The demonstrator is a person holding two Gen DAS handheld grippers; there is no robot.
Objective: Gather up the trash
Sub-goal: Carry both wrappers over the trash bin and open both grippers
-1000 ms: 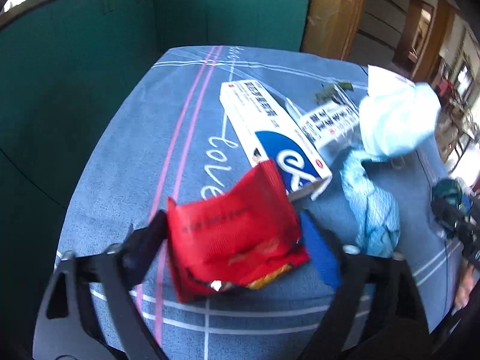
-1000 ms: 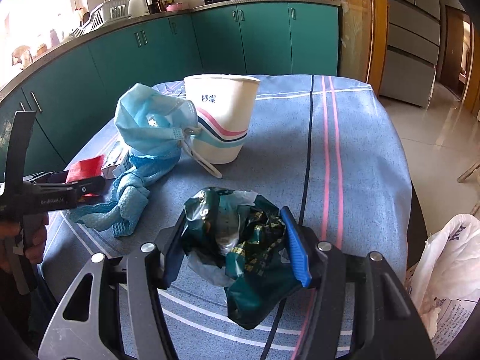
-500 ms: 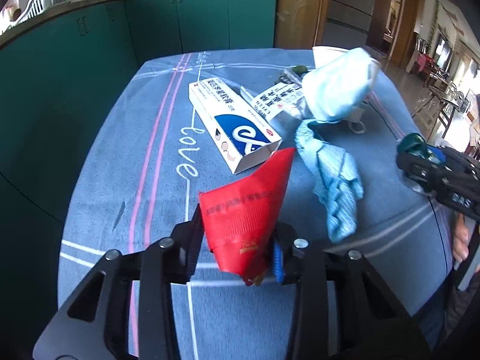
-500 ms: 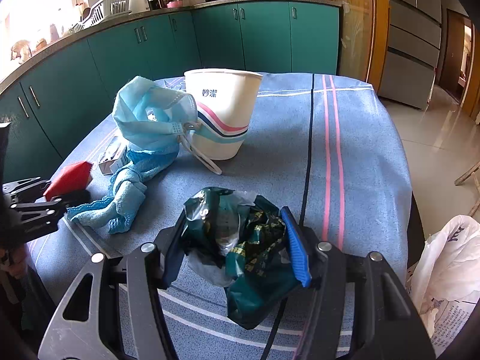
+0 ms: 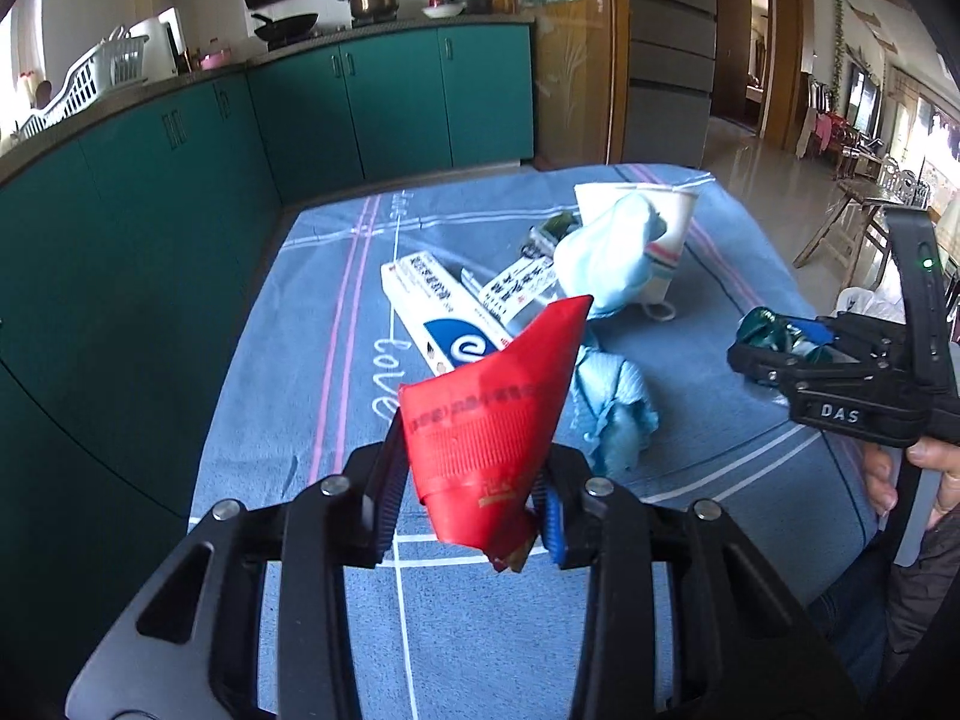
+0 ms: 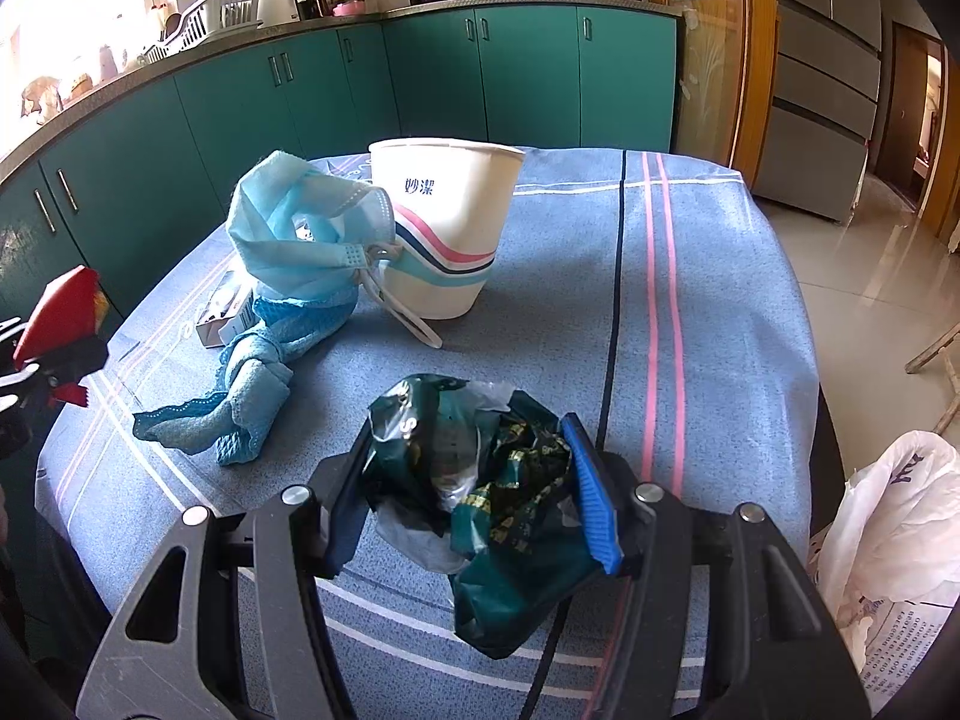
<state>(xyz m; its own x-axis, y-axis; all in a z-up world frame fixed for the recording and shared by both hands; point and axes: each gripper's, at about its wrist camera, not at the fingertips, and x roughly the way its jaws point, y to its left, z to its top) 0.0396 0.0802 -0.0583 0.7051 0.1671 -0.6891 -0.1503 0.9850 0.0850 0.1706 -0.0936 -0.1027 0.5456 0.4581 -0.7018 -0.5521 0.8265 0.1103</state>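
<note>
My left gripper [image 5: 471,495] is shut on a red snack wrapper [image 5: 492,420] and holds it up above the blue tablecloth [image 5: 300,372]. The wrapper also shows at the left edge of the right wrist view [image 6: 57,312]. My right gripper [image 6: 471,495] is shut on a crumpled dark green wrapper [image 6: 480,480] above the near part of the table; it also shows in the left wrist view [image 5: 780,330]. On the table lie a blue face mask [image 6: 306,240], a blue cloth [image 6: 252,384], a white and blue carton [image 5: 444,312] and a small printed box [image 5: 519,291].
A white paper cup [image 6: 444,228] with pink and blue stripes stands mid-table, the mask leaning on it. A white plastic bag [image 6: 894,528] sits on the floor at the right of the table. Green cabinets [image 6: 528,72] run behind and to the left.
My left gripper has closed on the red wrapper and lifted it off the table, tilting up and back. My right gripper has stayed nearly still with the green wrapper.
</note>
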